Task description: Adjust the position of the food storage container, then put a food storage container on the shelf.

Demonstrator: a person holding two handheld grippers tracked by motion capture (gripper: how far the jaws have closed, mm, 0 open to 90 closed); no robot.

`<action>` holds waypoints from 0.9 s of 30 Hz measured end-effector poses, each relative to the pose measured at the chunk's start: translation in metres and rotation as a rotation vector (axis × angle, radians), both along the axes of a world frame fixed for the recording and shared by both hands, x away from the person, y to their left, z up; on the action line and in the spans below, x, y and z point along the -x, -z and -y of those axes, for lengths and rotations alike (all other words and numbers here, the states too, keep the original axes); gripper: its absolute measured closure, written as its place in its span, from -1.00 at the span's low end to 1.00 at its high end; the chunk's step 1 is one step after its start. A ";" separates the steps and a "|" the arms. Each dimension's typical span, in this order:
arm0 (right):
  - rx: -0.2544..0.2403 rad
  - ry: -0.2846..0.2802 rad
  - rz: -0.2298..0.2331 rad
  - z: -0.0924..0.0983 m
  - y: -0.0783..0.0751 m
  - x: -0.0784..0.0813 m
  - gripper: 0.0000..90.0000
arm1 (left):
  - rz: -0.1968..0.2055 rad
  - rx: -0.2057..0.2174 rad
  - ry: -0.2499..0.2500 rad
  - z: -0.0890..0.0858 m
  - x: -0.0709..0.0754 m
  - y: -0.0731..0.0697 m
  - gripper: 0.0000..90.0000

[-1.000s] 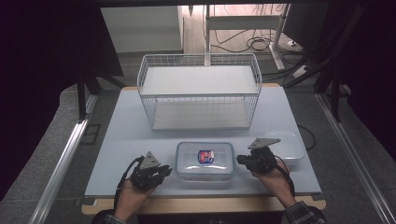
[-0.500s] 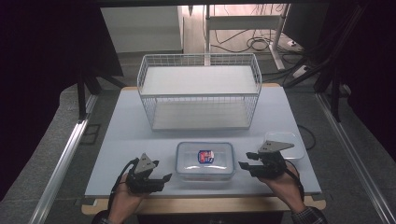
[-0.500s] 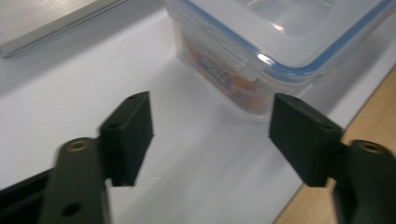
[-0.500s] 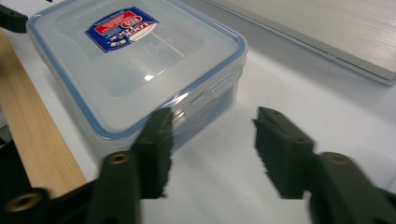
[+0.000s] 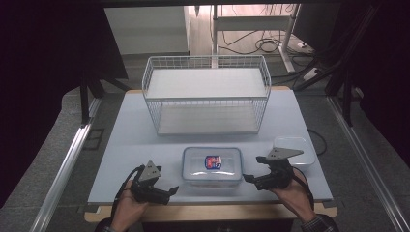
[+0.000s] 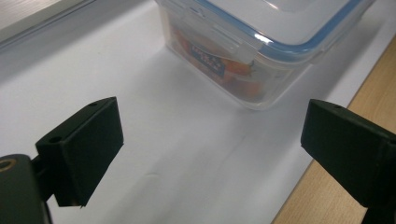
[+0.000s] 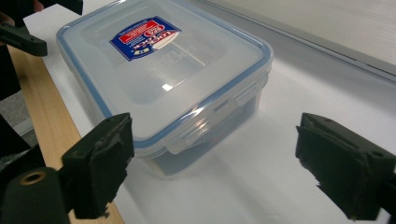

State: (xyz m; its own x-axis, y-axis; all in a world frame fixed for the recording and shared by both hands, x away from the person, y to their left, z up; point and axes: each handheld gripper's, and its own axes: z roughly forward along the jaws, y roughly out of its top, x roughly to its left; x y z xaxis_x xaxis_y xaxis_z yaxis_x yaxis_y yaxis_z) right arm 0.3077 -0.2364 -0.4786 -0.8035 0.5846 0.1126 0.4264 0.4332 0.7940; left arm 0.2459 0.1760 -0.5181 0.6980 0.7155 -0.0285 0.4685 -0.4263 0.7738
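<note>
A clear plastic box (image 5: 212,166) with a blue-rimmed snap lid and a red and blue label stands near the table's front edge. Its left end (image 6: 243,51) shows orange contents inside; its lid (image 7: 163,60) is latched down. My left gripper (image 5: 170,190) rests open just left of the box, apart from it, jaws pointing at its near left corner. To the right of the box my right gripper (image 5: 247,178) is open too, jaws aimed at its right end, nothing between them.
A white wire basket (image 5: 207,94) stands at the back middle of the white table (image 5: 125,145). A second clear container (image 5: 294,147) lies behind the right gripper. The wooden front edge (image 7: 42,112) runs just below both grippers.
Both grippers have drawn back a little from the box's ends, the left one dropping toward the front edge. The box has not moved.
</note>
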 end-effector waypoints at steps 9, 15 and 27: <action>0.003 0.036 0.018 -0.007 -0.002 0.000 -0.92 | -0.042 0.036 -0.039 -0.005 -0.003 -0.005 -0.91; 0.028 0.036 -0.018 -0.012 -0.007 0.001 -0.85 | -0.105 0.026 0.005 0.000 -0.005 -0.015 -0.96; 0.038 0.011 -0.046 -0.021 -0.012 -0.003 -0.81 | -0.100 0.082 0.020 0.005 -0.019 -0.025 -0.85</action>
